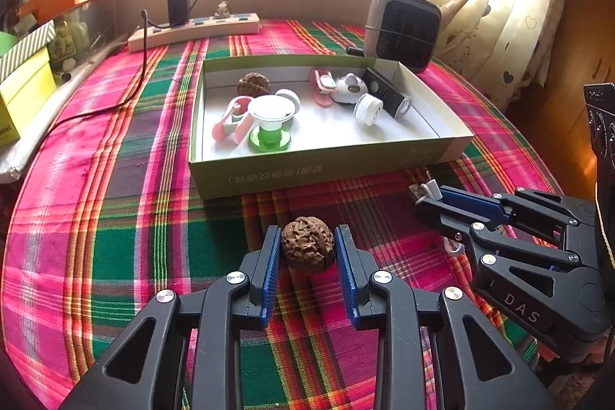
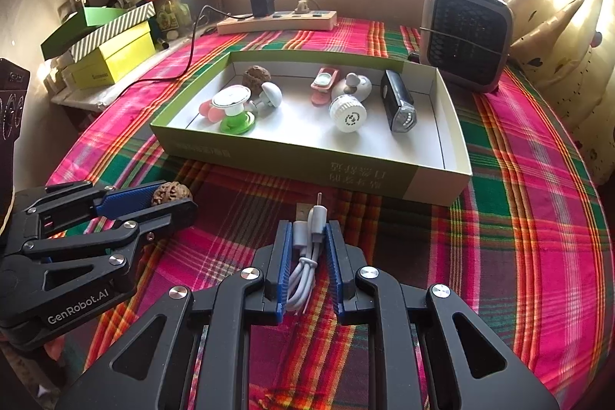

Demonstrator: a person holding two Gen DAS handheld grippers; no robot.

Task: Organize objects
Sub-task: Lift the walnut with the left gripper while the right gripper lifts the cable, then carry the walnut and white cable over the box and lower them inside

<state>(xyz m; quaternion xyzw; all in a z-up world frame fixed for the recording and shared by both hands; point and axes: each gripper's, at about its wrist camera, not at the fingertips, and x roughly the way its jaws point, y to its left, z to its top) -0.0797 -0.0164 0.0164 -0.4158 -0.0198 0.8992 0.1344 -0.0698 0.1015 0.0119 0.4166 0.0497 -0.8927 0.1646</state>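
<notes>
Between left pads: walnut [image 1: 307, 245], blue pads touching both its sides, resting on the plaid cloth [image 1: 115, 218].
Left gripper [image 1: 307, 248]: jaws narrow, closed on the walnut.
Right gripper [image 2: 306, 248]: jaws narrow, clamping a bundled white cable [image 2: 305, 256].
Ahead: green tray [image 2: 292, 160], near both grippers; second walnut [image 1: 253, 85] and small gadgets inside.
Beyond tray: heater [image 2: 465, 37], power strip [image 2: 276, 20].

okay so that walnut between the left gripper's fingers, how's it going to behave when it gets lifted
The walnut looks hard and rigid, so it probably won't deform between the left gripper fingers. Its rounded shape suggests it could roll on the plaid tablecloth if it slips out. The deeply ridged shell should give the ribbed blue pads decent purchase, though contact is likely only on a few high spots.
</notes>
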